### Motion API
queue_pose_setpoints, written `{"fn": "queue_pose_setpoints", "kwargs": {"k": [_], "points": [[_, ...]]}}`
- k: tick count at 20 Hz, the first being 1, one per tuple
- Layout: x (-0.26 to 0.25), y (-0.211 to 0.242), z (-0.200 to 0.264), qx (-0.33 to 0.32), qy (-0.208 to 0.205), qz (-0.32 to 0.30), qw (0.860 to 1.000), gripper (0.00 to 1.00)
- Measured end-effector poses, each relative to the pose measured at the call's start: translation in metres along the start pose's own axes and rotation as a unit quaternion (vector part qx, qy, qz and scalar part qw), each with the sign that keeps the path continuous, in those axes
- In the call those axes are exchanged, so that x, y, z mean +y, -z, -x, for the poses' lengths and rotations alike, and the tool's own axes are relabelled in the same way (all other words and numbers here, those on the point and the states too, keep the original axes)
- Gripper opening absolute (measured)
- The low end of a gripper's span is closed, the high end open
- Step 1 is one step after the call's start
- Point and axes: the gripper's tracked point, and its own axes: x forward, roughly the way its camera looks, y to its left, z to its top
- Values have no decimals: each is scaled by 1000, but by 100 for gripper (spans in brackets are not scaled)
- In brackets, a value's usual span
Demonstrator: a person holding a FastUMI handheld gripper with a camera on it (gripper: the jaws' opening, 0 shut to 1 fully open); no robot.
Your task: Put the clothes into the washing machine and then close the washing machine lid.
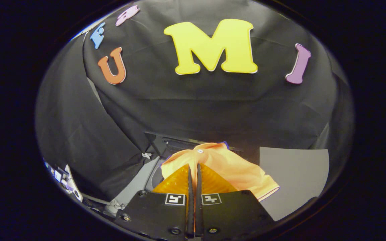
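Gripper point(194, 169) fingers stand almost closed, only a thin slit between them, and they appear to pinch a fold of the orange shirt point(228, 164); the cloth itself is hard to make out inside the slit, so the hold is a judgement from how the garment bunches at the tips. From there the shirt spreads ahead of the fingers and off to their right, its collar beyond the tips and a sleeve with a pale edge trailing down toward the grey surface point(297, 174); its long run goes from just left of the tips, away and rightward. Beneath and beyond the cloth sits the washing machine point(154, 174), a curved edge of its opening showing left of the fingers, with the dark lid point(166, 140) seemingly raised behind the shirt; whether the garment hangs above the opening or already rests on its rim cannot be told. Most of the shirt lies right of the opening, so the carry likely needs to go leftward and down; the lid is not yet closed.
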Motion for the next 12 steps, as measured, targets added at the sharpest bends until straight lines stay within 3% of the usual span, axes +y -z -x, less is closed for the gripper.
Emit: {"fn": "queue_pose_setpoints", "kwargs": {"k": [12], "points": [[56,9,-39,20,-35,0,999,5]]}}
